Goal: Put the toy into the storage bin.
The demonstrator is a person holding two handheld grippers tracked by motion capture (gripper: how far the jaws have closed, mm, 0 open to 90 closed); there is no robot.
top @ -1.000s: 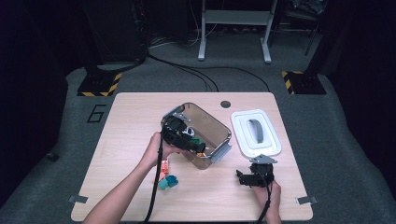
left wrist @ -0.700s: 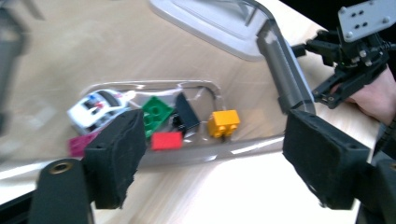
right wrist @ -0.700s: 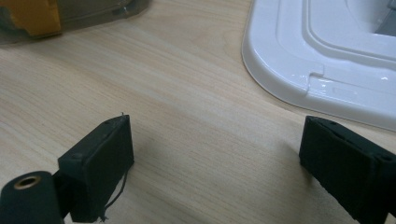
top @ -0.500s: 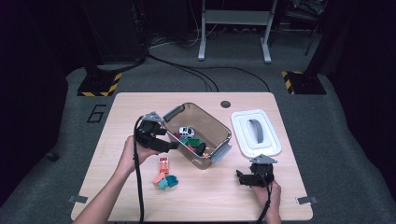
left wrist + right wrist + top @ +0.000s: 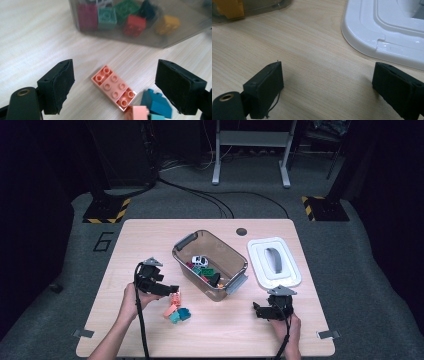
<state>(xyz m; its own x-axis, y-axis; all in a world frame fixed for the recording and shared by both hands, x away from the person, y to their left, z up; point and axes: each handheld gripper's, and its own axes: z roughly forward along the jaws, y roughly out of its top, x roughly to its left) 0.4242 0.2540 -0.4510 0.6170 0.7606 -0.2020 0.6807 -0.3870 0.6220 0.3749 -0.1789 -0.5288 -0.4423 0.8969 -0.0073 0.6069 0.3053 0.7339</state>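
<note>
My left gripper (image 5: 172, 290) sits low over the wooden table (image 5: 140, 240), pointing at the small pile of loose bricks just beside the clear plastic bin (image 5: 210, 265). Its jaws have just been opening and now stand spread wide w/ nothing pinched. In the left gripper view the salmon-pink studded plastic brick (image 5: 113, 87) lies flat on the table between the two pads, touching neither. A dark teal brick (image 5: 156, 102) and a second, smaller pink block (image 5: 136, 112) lie right against its near end (bottom edge of that view, partly cut off).

The bin holds more bricks, approx. red, green, magenta and yellow thru its wall, plus a small white toy car (image 5: 200, 260).

My right gripper (image 5: 260, 310) is near the table's front right, jaws spread, empty; bare wood between the pads in the right gripper view. The white plastic bin lid (image 5: 274, 262) w/ a grey handle lies flat just beyond it, to the bin's right.
</note>
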